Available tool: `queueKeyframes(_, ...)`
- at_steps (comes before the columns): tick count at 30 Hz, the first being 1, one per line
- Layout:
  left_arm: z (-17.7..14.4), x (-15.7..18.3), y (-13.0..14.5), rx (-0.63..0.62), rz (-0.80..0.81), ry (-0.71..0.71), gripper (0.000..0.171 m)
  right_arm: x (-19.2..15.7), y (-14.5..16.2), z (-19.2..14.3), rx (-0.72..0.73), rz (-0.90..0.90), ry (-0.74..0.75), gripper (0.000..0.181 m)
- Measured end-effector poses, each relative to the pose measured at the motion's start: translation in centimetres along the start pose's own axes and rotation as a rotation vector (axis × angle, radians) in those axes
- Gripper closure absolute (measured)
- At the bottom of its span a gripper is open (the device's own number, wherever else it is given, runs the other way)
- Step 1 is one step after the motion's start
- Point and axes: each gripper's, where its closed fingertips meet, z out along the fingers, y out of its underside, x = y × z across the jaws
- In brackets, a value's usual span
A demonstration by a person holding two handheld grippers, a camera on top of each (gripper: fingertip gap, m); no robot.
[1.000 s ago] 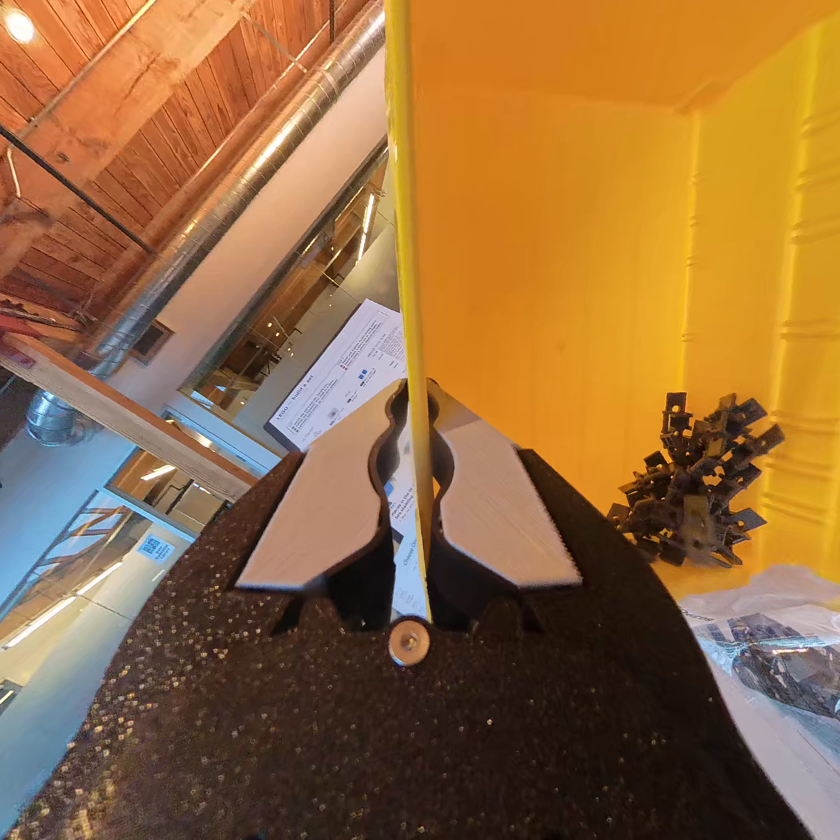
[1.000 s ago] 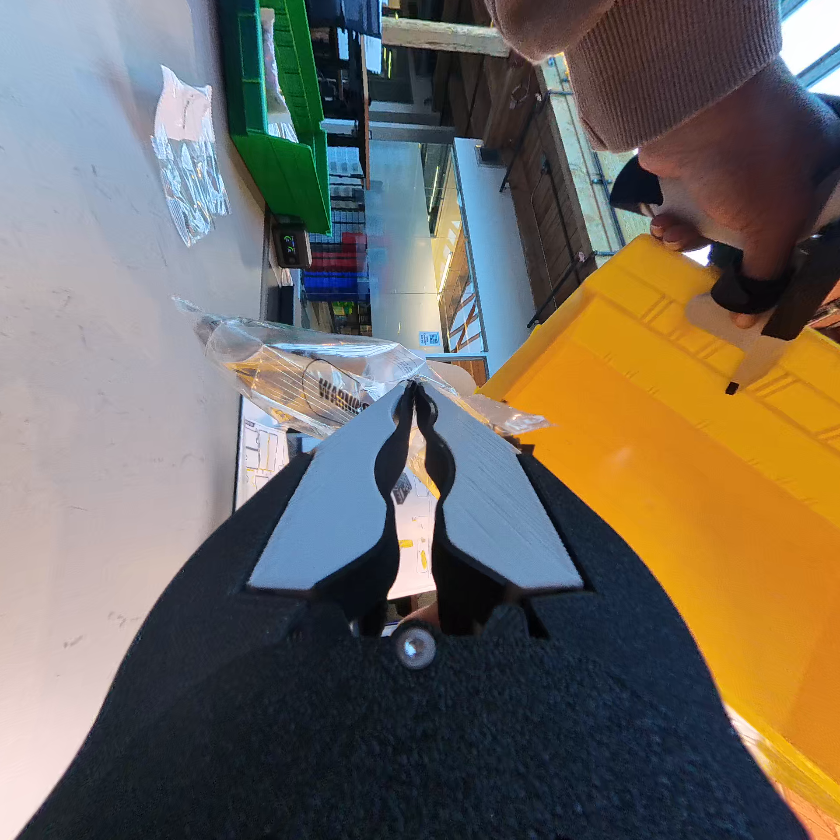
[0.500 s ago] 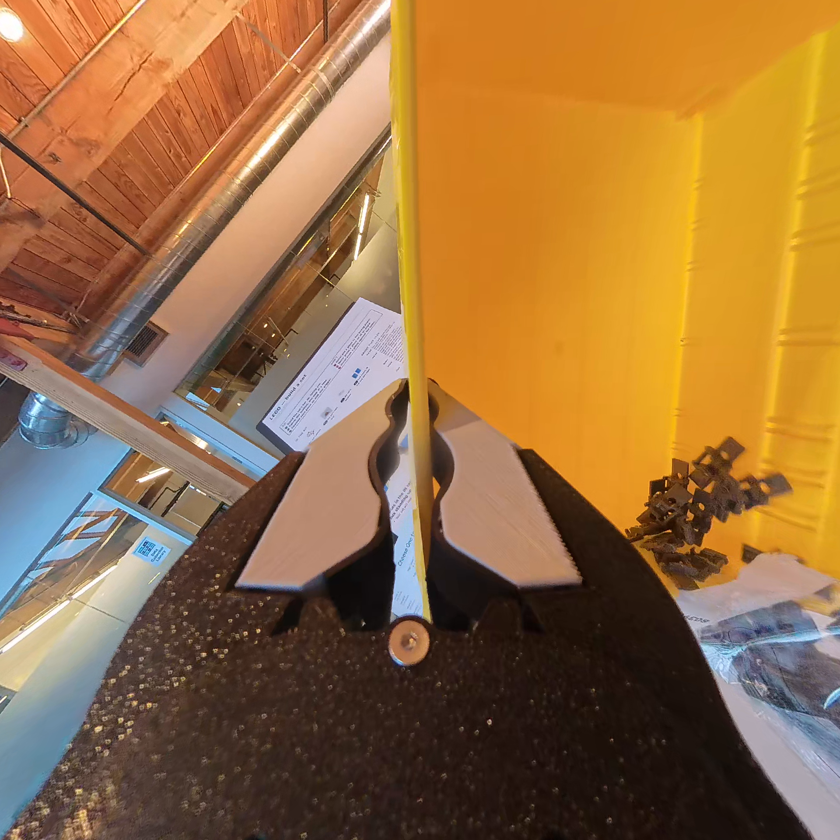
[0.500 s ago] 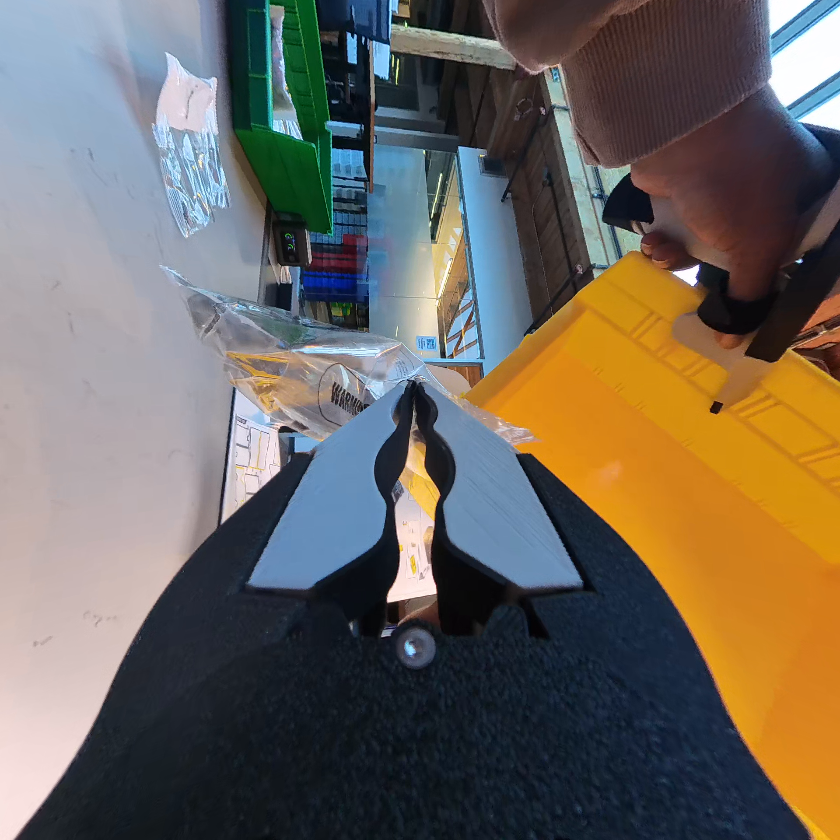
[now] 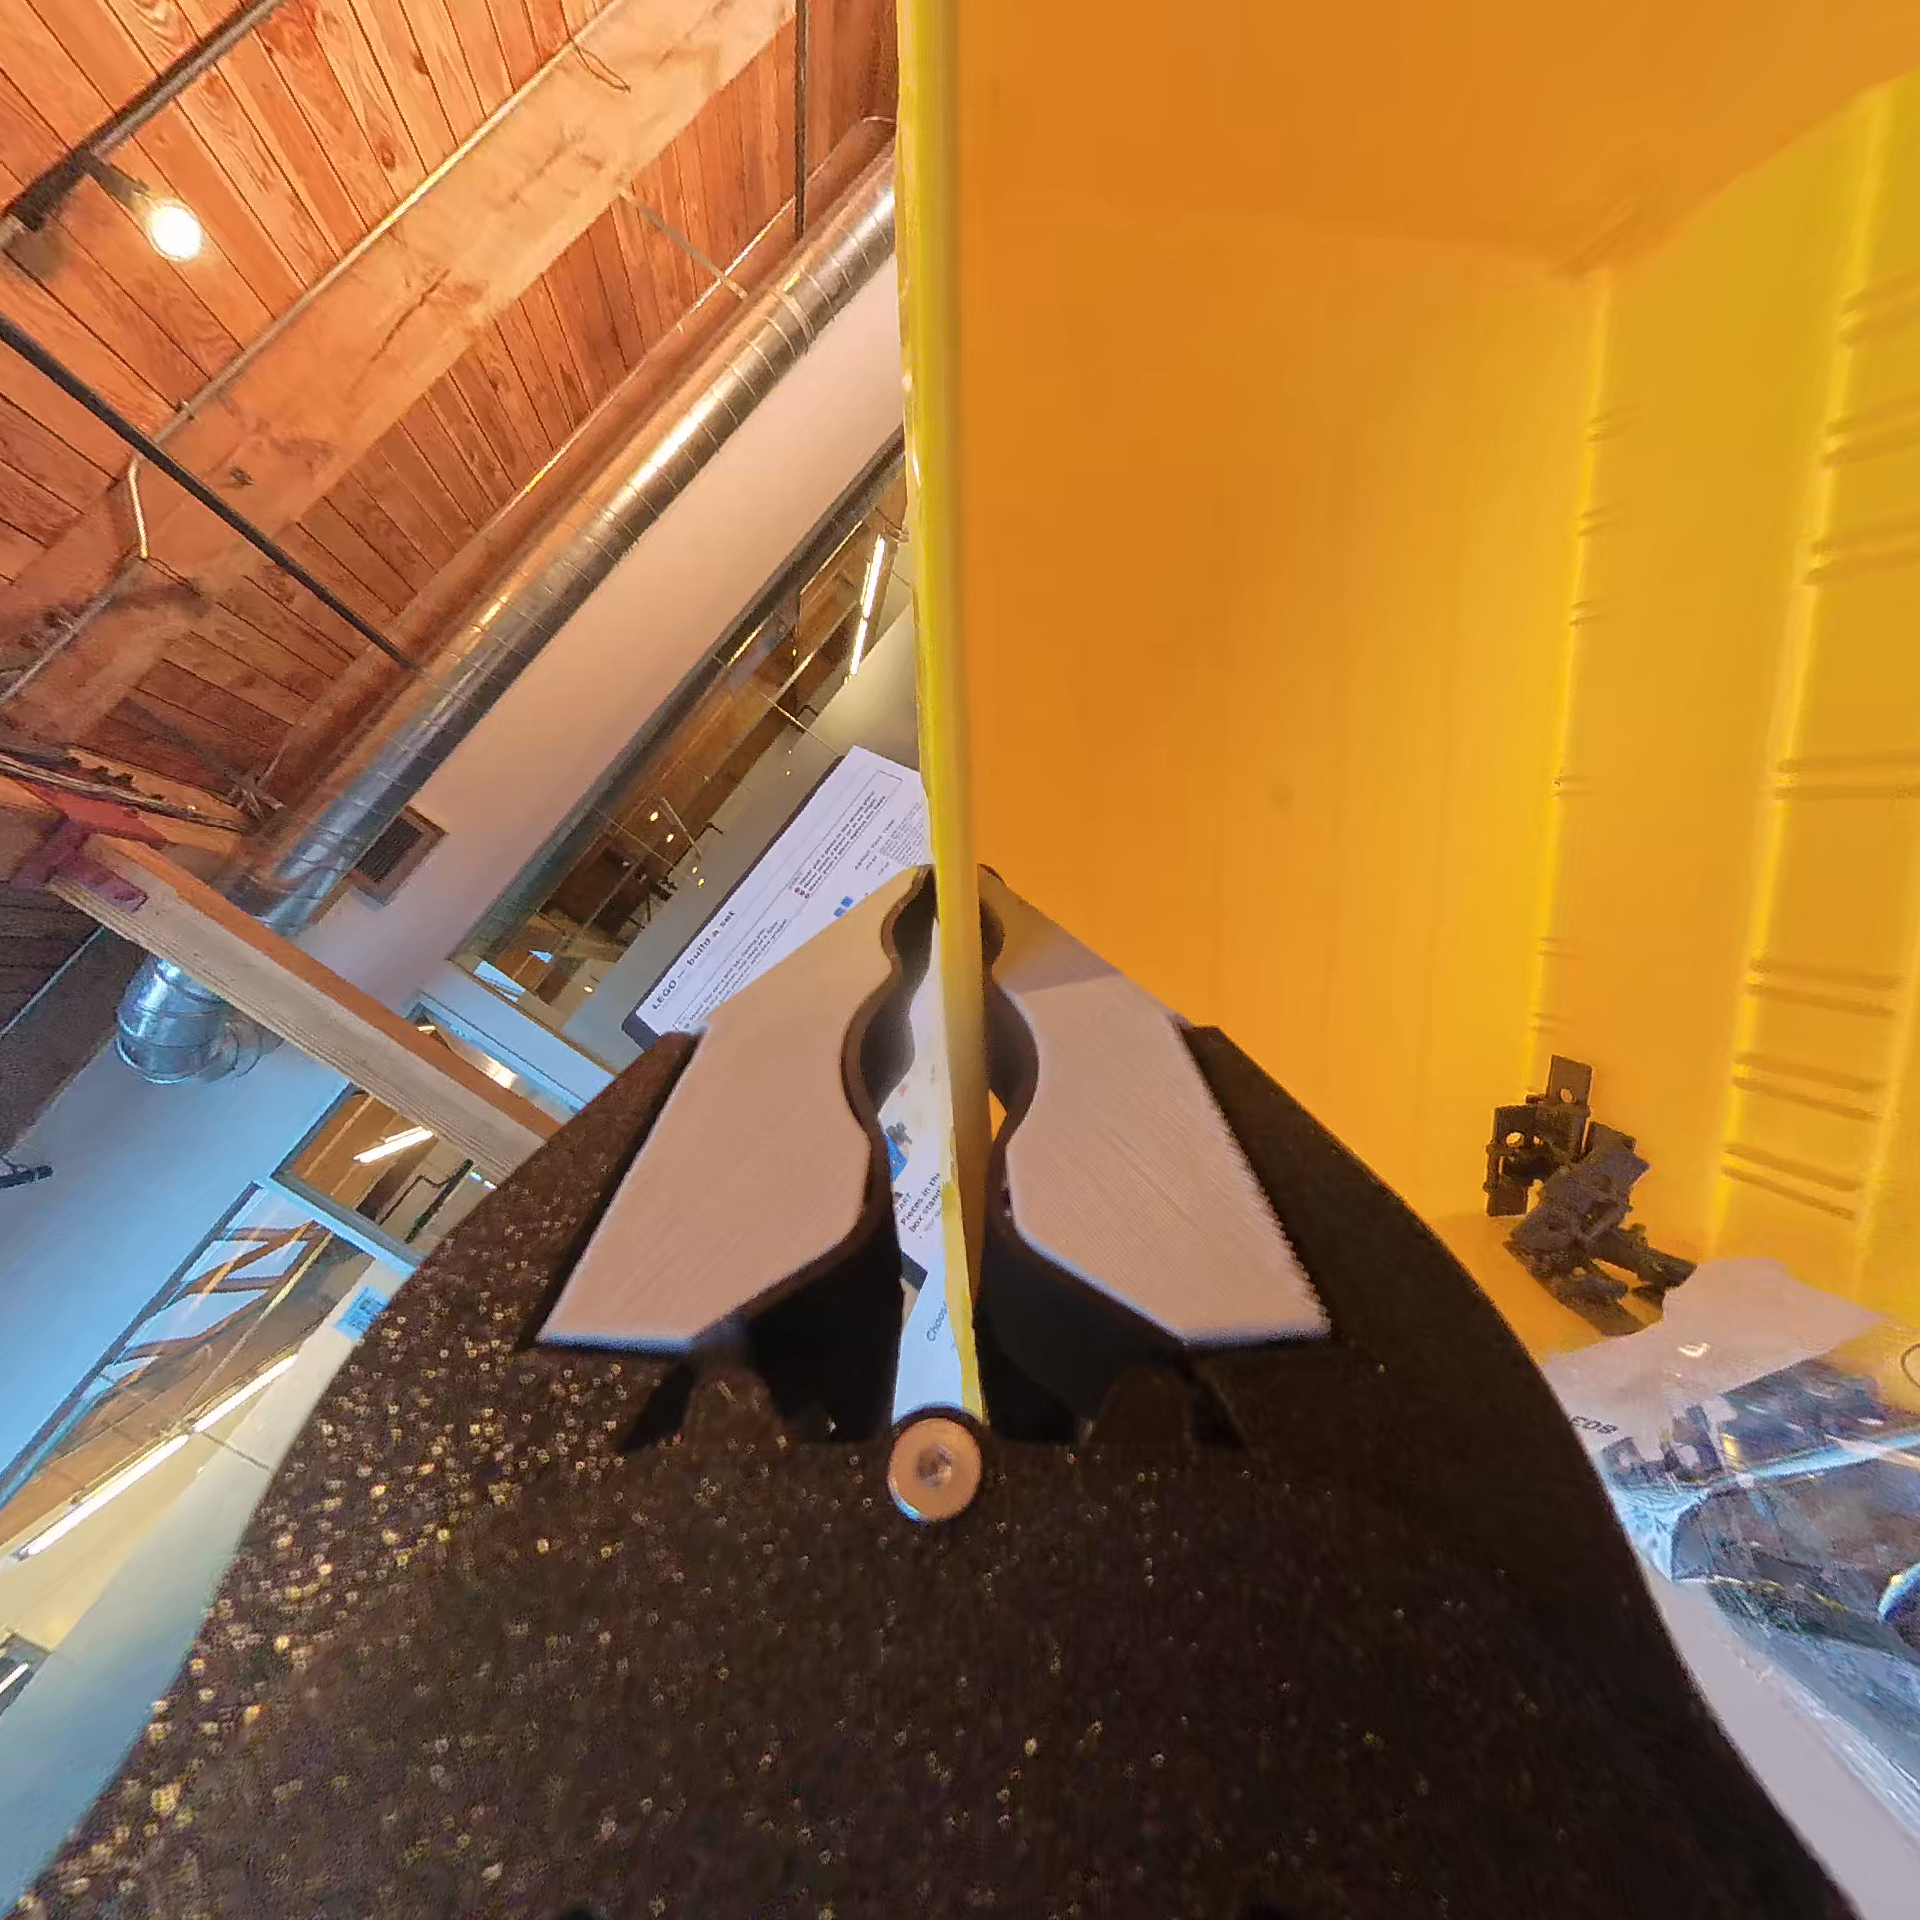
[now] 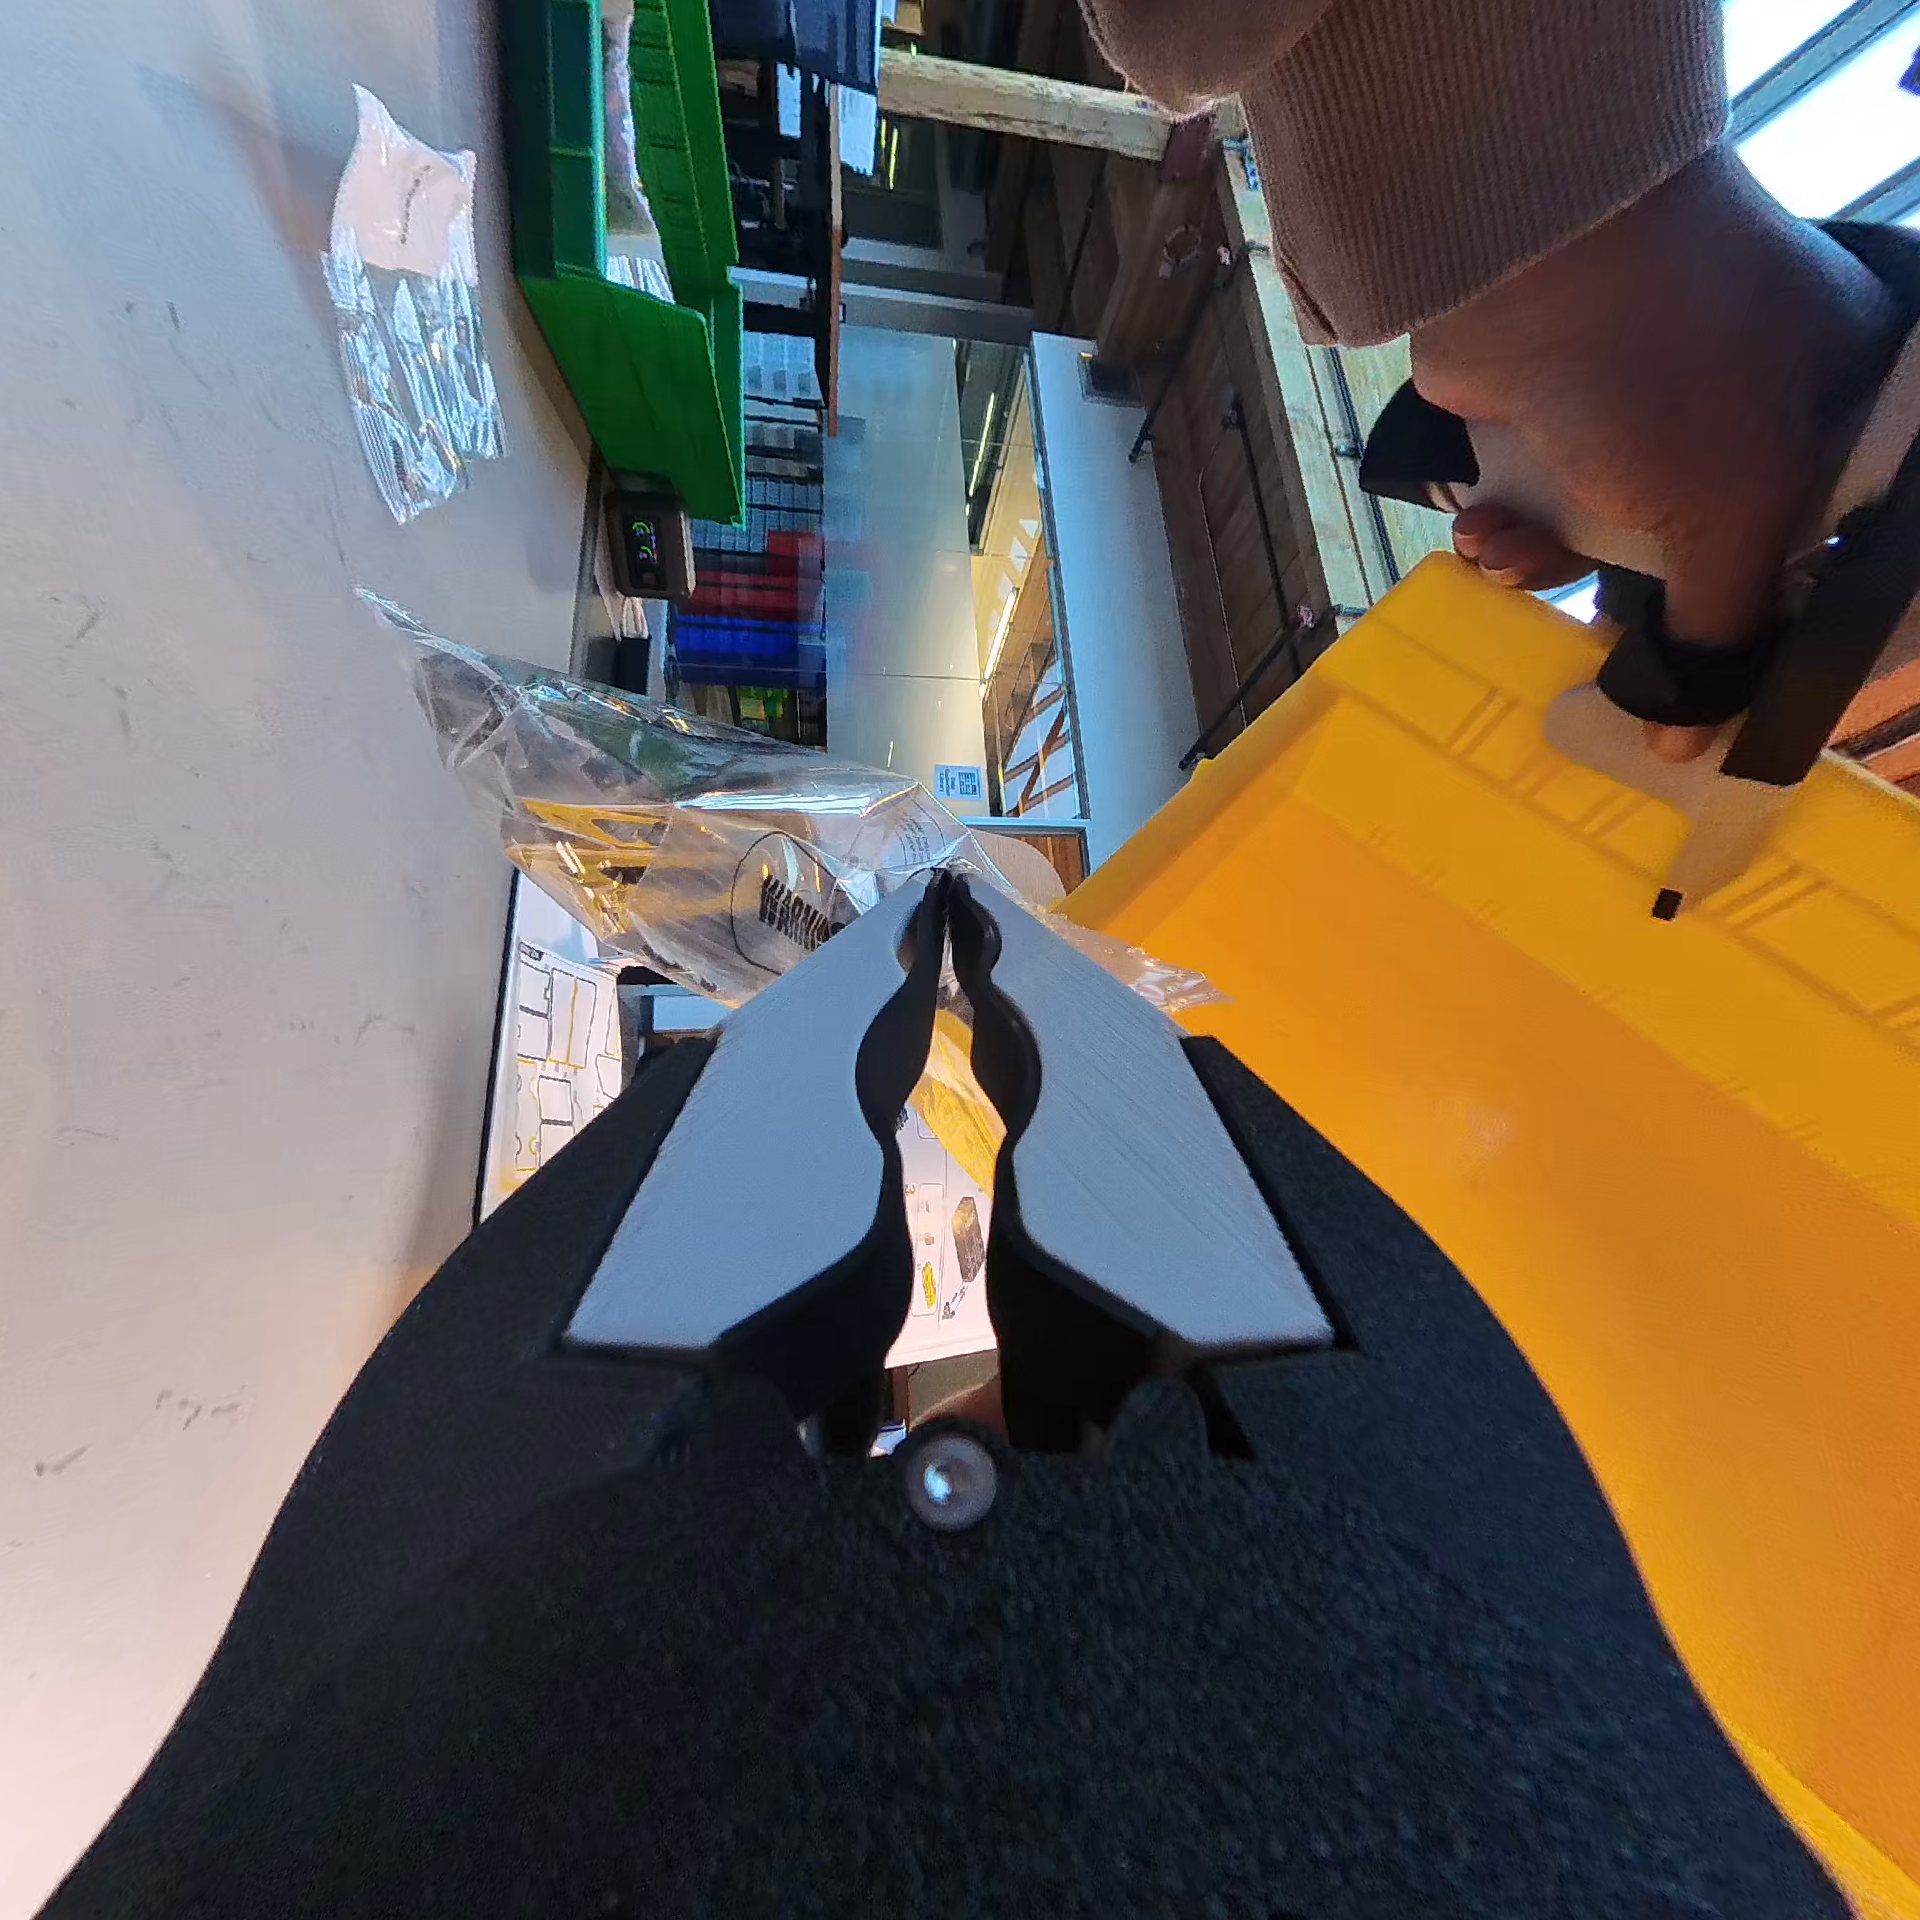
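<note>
Left gripper point(image 5: 954, 883) has its jaws clamped on the thin wall edge of the yellow bin point(image 5: 1299, 623), rim running straight up between the fingers. The bin is tipped, and I'm looking into its interior from the left wrist view. Right gripper point(image 6: 945, 883) has jaws pinched tight on a corner of a clear plastic bag point(image 6: 665, 821), which hangs out over the light desk point(image 6: 208, 935), just beside the bin's outer wall point(image 6: 1507, 1143) in the right wrist view. My read on handling: the bin is stiff moulded plastic, smooth and a bit slippery, so the rim grip looks adequate for tilting, but I expect it to pivot if loaded. The ribbed upper band is the better place to hold. The bag is thin crinkly film, light and floppy; a corner pinch can slip or tear, so I'd take a fold of doubled film instead. Looks: the bin is bright yellow-orange with ribbed walls. Inside it a clump of small dark plastic parts point(image 5: 1569, 1195) sits in the corner, with another clear bag of dark pieces point(image 5: 1766, 1455) near it. The held bag shows dark and yellow contents plus a printed round mark. A hand point(image 6: 1662, 436) in a ribbed sleeve holds the left tool at the bin rim. A printed sheet point(image 6: 551, 1060), a second small bag point(image 6: 416, 312) and a green bin point(image 6: 634, 343) are farther off.
</note>
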Motion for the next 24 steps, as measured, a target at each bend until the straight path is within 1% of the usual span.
queueKeyframes(3, -0.3, 0.2, -0.3, 0.02, 0.01, -0.001, 0.17, -0.1, 0.0, 0.1, 0.001, -0.004, -0.002, 0.181)
queueKeyframes(13, -0.4, -0.6, 0.1, 0.009, 0.008, -0.015, 0.17, -0.1, -0.2, 0.1, 0.005, 0.003, 0.004, 0.181)
queueKeyframes(16, -0.5, -1.2, 0.1, 0.019, -0.012, -0.053, 0.171, 0.2, -0.3, 0.2, 0.006, 0.008, 0.012, 0.181)
queueKeyframes(19, -0.6, -1.1, 0.2, 0.035, -0.037, -0.061, 0.171, 0.3, -0.3, 0.1, 0.007, 0.006, 0.014, 0.181)
queueKeyframes(24, -0.3, -1.9, 0.4, 0.033, -0.064, -0.074, 0.171, 0.3, -0.1, 0.0, 0.007, -0.004, 0.011, 0.181)
